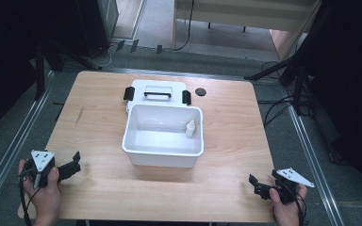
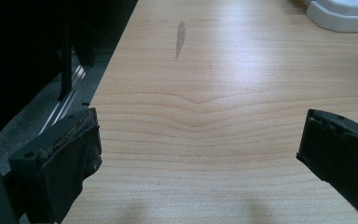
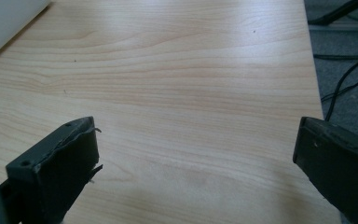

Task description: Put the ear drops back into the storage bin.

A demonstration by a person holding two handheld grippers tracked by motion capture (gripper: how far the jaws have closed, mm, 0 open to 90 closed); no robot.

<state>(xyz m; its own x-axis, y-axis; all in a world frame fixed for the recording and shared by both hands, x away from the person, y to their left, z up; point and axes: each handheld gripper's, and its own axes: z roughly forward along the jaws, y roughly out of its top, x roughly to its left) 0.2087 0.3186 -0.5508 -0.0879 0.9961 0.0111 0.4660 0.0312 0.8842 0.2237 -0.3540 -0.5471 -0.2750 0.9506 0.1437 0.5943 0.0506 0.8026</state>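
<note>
A white plastic box [image 1: 163,155] stands open at the middle of the wooden table [image 1: 99,122]. A small white bottle [image 1: 190,128] stands inside it against the right wall. The box's white lid [image 1: 158,92], with a black handle and black clips, lies flat just behind it. My left gripper [image 1: 75,162] rests near the table's front left corner, open, with bare wood between its jaws [image 2: 200,135]. My right gripper [image 1: 257,184] sits near the front right corner, also open over bare wood [image 3: 196,135].
A small black round disc [image 1: 200,92] lies on the table right of the lid. A dark streak [image 2: 180,38] marks the wood ahead of my left gripper. Black stands and cables [image 1: 283,70] crowd the floor beyond the table's edges.
</note>
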